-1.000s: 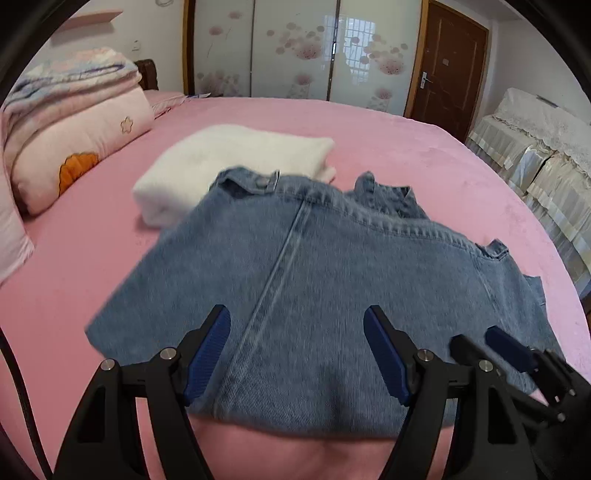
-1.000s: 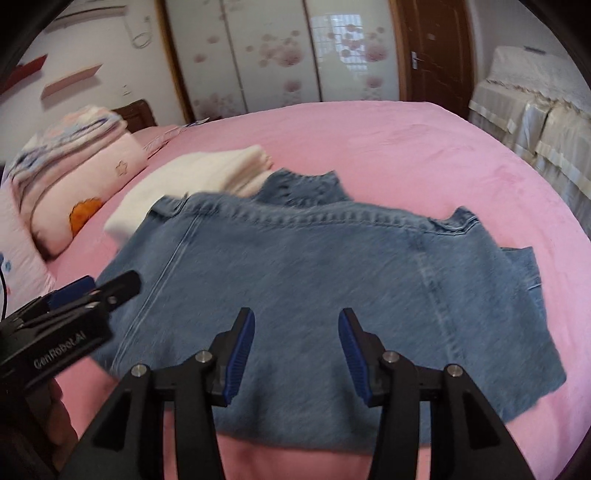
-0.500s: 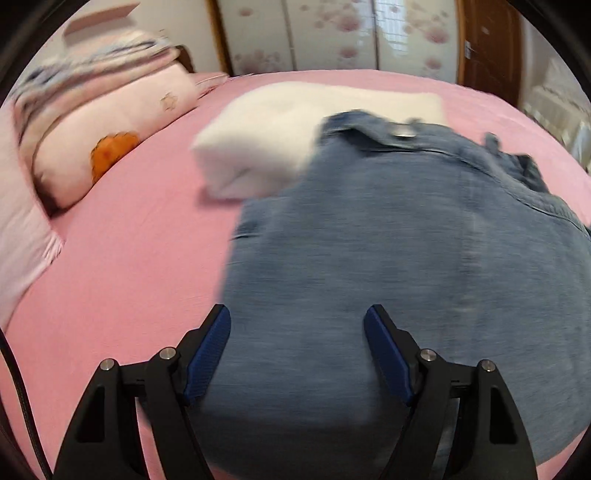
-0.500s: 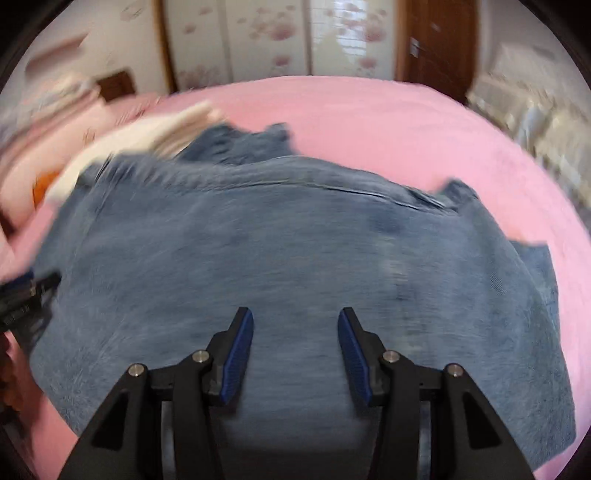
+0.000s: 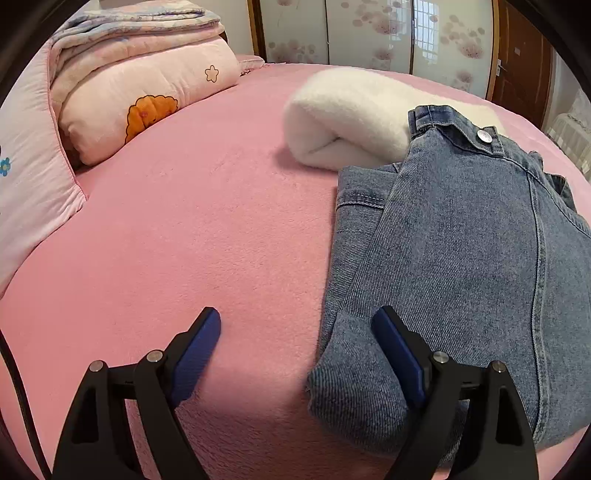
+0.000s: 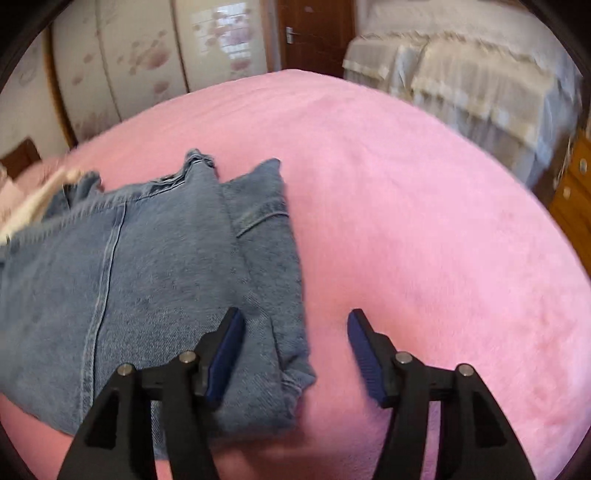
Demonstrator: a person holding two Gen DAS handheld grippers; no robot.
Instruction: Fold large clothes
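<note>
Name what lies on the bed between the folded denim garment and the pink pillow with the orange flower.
Only bare pink bedsheet lies between the denim garment and the pillow; the left wrist view shows it.

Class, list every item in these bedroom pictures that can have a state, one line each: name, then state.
Denim garment: folded, flat on bed.
White blanket: folded, under the denim's far edge.
Left gripper: open, just widened, astride denim's edge.
Right gripper: open, just widened, astride denim's edge.
Door: closed.
</note>
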